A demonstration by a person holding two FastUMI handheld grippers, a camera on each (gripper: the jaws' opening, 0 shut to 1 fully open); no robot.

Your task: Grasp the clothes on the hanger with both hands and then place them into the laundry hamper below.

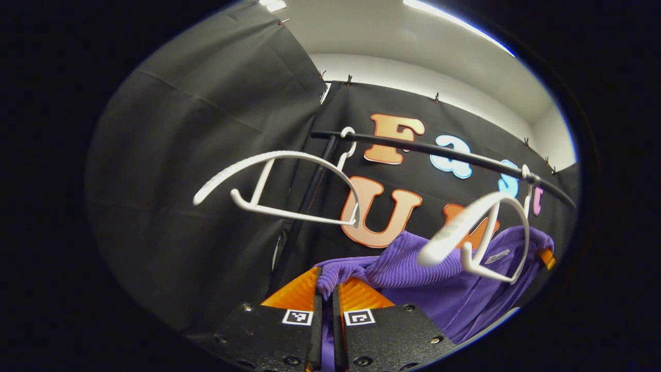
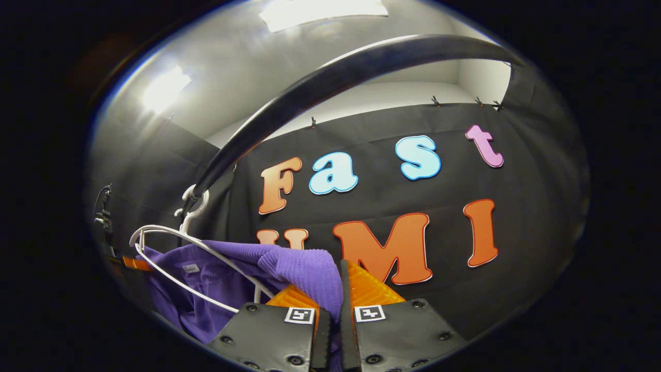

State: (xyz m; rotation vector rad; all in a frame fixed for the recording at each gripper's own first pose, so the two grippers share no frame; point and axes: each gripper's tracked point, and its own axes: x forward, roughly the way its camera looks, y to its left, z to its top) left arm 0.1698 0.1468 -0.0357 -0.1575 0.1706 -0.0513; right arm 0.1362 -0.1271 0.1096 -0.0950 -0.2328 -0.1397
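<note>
Left gripper view: your left gripper (image 1: 326,294) is closed on a corner of the purple ribbed garment (image 1: 413,263), which stretches rightward, lying just below the nearer white hanger (image 1: 480,232) on the black rail (image 1: 439,151); a bare hanger (image 1: 279,186) hangs apart to the left. Right gripper view: your right gripper (image 2: 334,294) pinches the garment's opposite ribbed corner (image 2: 304,268), the cloth trailing left under a white hanger (image 2: 186,258), with the rail (image 2: 330,77) arching overhead.

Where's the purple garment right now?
The purple garment is pinched at each end by the left claw and the right claw, stretched just below the black rail, beside a white hanger.
</note>
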